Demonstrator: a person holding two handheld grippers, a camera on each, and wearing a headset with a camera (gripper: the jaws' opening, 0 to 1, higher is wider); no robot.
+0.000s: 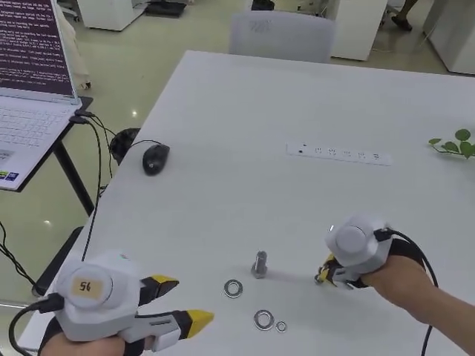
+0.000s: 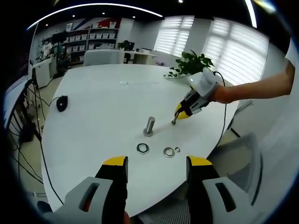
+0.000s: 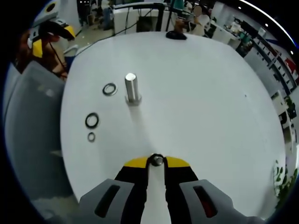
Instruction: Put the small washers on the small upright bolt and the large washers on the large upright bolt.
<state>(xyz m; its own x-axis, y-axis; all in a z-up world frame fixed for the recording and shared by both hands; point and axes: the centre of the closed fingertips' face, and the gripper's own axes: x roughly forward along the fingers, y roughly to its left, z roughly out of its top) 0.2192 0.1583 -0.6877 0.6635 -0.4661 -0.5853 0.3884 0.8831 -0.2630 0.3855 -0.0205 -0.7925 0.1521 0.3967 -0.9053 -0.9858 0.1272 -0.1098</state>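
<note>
A large steel bolt (image 1: 259,265) (image 2: 149,126) (image 3: 132,88) stands upright on the white table (image 1: 245,126). Near it lie two large washers (image 1: 233,288) (image 1: 263,320) and one small washer (image 1: 281,326). In the left gripper view the same washers (image 2: 143,148) (image 2: 168,152) (image 2: 177,150) lie beyond my left gripper (image 1: 178,300) (image 2: 158,163), which is open and holds nothing. My right gripper (image 1: 323,274) (image 2: 182,113) (image 3: 157,163) is shut on a small bolt (image 3: 157,160) (image 2: 174,122), held down at the table surface to the right of the large bolt.
A black mouse (image 1: 155,158) lies at the table's left edge and a white power strip (image 1: 338,153) farther back. A laptop (image 1: 30,89) sits on a side stand to the left, with cables hanging. A plant (image 1: 454,144) is at the right and a chair (image 1: 280,33) behind the table.
</note>
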